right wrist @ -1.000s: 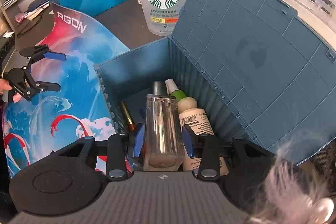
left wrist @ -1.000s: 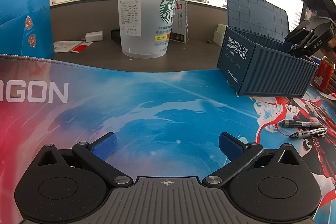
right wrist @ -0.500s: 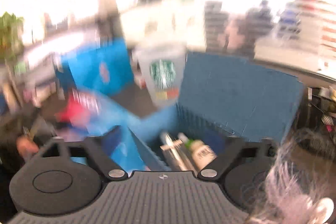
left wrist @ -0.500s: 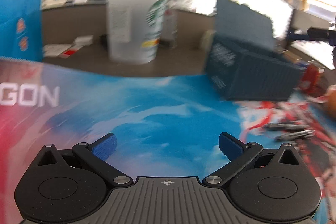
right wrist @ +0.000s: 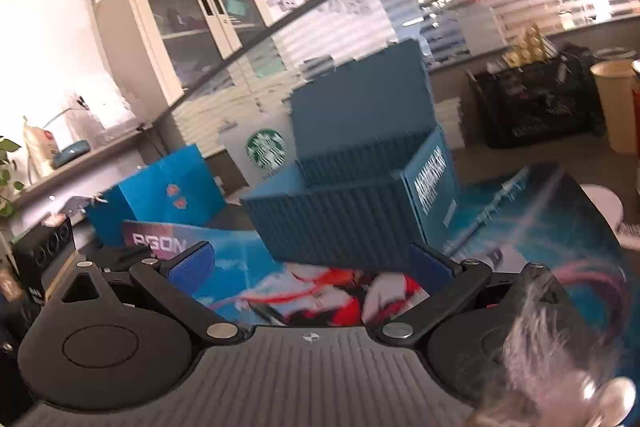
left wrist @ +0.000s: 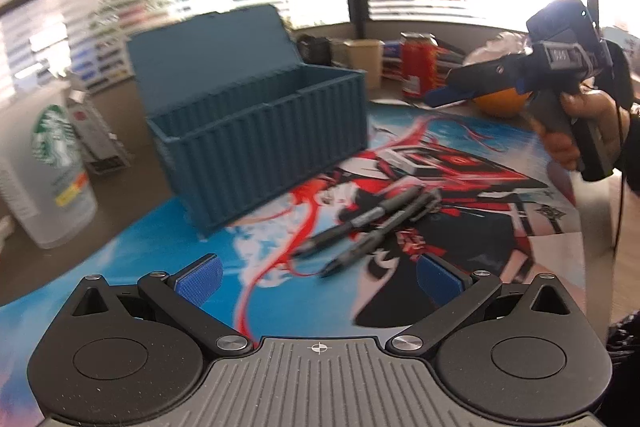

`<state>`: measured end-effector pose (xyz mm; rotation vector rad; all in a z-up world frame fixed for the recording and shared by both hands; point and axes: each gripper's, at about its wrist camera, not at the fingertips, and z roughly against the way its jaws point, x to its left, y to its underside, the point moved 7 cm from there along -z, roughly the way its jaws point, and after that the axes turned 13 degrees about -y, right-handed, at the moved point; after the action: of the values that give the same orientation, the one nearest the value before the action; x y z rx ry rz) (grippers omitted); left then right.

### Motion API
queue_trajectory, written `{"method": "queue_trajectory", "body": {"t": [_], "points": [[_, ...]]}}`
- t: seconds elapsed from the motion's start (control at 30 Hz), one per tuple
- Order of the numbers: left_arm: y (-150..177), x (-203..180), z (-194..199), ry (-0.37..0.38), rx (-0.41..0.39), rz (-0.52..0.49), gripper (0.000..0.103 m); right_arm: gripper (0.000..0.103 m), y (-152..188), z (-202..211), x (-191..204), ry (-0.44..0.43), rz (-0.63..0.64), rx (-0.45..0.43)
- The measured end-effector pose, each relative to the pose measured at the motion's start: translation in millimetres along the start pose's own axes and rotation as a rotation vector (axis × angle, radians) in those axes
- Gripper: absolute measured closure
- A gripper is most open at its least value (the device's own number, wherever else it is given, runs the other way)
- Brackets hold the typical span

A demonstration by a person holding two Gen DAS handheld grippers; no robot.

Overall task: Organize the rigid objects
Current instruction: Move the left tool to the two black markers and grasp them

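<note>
Left gripper (left wrist: 318, 273): seen nearest in the left wrist view; its blue-padded fingers (left wrist: 198, 277) are spread wide with nothing between them, and it is aimed down at the mat just short of the pens.
Two black marker pens (left wrist: 362, 223): lying side by side, touching or nearly so, on the printed red-and-blue desk mat (left wrist: 460, 195) that covers the table; they are judged to be the things left to put away.
Pen axis: the long axes run together from lower left to upper right in the left wrist view, with the narrow tips toward the left gripper and the far ends toward the right hand; a grasp across the barrels is judged the easier one.
Right gripper (right wrist: 310, 267): its fingers are opening and nothing is caught between them; in its own view the mat and the box lie beyond them.
Blue-grey ribbed plastic box shaped like a shipping container (left wrist: 256, 143): standing on the mat beyond the pens, well apart from them; its hinged lid (left wrist: 212, 47) is propped upright, presumably so that things can be dropped in from above.
Clear plastic cup with a green logo (left wrist: 48, 171): standing off the mat, to the left of the box.
Red drink can (left wrist: 418, 65): set farthest back, behind the box.
</note>
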<state>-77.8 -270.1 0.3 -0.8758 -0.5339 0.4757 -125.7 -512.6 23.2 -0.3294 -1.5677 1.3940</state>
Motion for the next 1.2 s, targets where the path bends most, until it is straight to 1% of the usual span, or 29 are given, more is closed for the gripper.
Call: {"method": "queue_trajectory", "body": {"t": [0.1,0.2,0.23,0.33,0.4,0.47,0.5,0.6,0.67,0.77,0.8,0.87,0.9,0.93,0.97,1.0,1.03,1.07,1.1,1.13,1.2], "points": [[-3,-8,-1,0.096,0.017,0.013,0.000,0.000,10,3,-5,0.017,-0.027,0.006],[-9,-14,-7,0.143,0.037,0.008,0.000,0.000,16,3,-9,0.025,-0.039,-0.002],[-11,-15,-10,0.157,0.046,0.010,0.001,0.000,17,2,-11,0.026,-0.062,-0.001],[-16,-18,-20,0.222,0.088,0.024,0.002,0.000,16,5,-15,0.022,-0.103,-0.042],[-18,-22,-28,0.262,0.115,0.027,0.004,0.000,16,9,-21,0.019,-0.140,-0.063],[-20,-27,-34,0.297,0.132,0.011,0.006,0.000,18,12,-29,0.041,-0.195,-0.082],[-20,-29,-37,0.306,0.137,0.001,0.007,0.000,18,12,-29,0.052,-0.202,-0.078],[-19,-35,-46,0.328,0.160,-0.033,0.007,0.000,20,8,-26,0.037,-0.198,-0.045],[-19,-37,-53,0.341,0.177,-0.053,0.007,0.000,22,5,-25,0.050,-0.195,-0.023],[-18,-39,-61,0.356,0.203,-0.069,0.007,0.000,23,5,-27,0.069,-0.200,-0.024],[-18,-38,-61,0.355,0.198,-0.073,0.008,0.000,23,6,-27,0.070,-0.202,-0.033],[-18,-38,-63,0.343,0.184,-0.087,0.014,0.000,22,9,-28,0.069,-0.205,-0.055],[-19,-37,-63,0.332,0.175,-0.096,0.022,0.000,21,11,-28,0.069,-0.207,-0.068],[-19,-37,-63,0.319,0.164,-0.109,0.034,0.000,21,13,-28,0.068,-0.208,-0.080],[-20,-36,-63,0.305,0.155,-0.126,0.039,0.000,20,15,-28,0.068,-0.208,-0.093],[-20,-35,-63,0.299,0.151,-0.137,0.047,0.000,19,16,-28,0.068,-0.208,-0.104],[-21,-34,-63,0.301,0.149,-0.142,0.055,0.000,19,17,-28,0.068,-0.209,-0.113],[-21,-33,-62,0.308,0.145,-0.145,0.061,0.000,18,18,-28,0.069,-0.209,-0.121],[-21,-33,-61,0.314,0.141,-0.152,0.070,0.000,17,19,-29,0.071,-0.210,-0.126],[-21,-34,-60,0.316,0.136,-0.167,0.074,0.000,17,20,-29,0.073,-0.210,-0.130],[-20,-37,-57,0.312,0.119,-0.210,0.077,0.000,16,20,-29,0.078,-0.212,-0.135]]}}
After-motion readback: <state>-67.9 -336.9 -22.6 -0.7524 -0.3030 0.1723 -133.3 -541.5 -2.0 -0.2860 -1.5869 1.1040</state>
